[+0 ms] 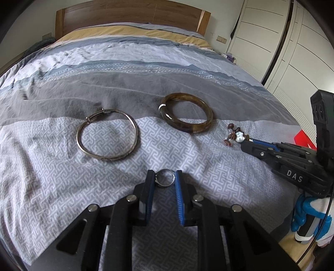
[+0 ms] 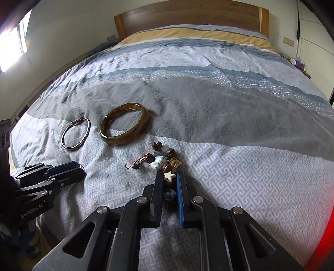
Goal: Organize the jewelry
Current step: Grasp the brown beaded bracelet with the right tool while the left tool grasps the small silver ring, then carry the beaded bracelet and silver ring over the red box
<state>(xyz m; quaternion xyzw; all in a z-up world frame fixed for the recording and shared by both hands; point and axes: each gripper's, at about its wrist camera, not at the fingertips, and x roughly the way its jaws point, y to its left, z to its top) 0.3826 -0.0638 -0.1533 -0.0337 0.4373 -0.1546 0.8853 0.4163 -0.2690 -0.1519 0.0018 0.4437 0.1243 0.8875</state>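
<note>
My left gripper (image 1: 164, 176) is shut on a small silver ring (image 1: 165, 178), held just above the bed cover. A thin silver bangle (image 1: 107, 135) lies ahead to the left and a thick brown bangle (image 1: 186, 112) ahead to the right; both also show in the right wrist view, the silver bangle (image 2: 76, 133) left of the brown bangle (image 2: 124, 123). My right gripper (image 2: 169, 177) is shut on a beaded bracelet (image 2: 165, 161) with brown, white and blue beads, resting on the cover. The right gripper (image 1: 244, 140) shows at the right of the left wrist view.
The jewelry lies on a bed with a grey and blue patterned cover (image 1: 146, 83), with a wooden headboard (image 1: 133, 14) at the far end. White wardrobe doors (image 1: 292, 41) stand to the right. A red object (image 1: 302, 137) sits past the bed's right edge.
</note>
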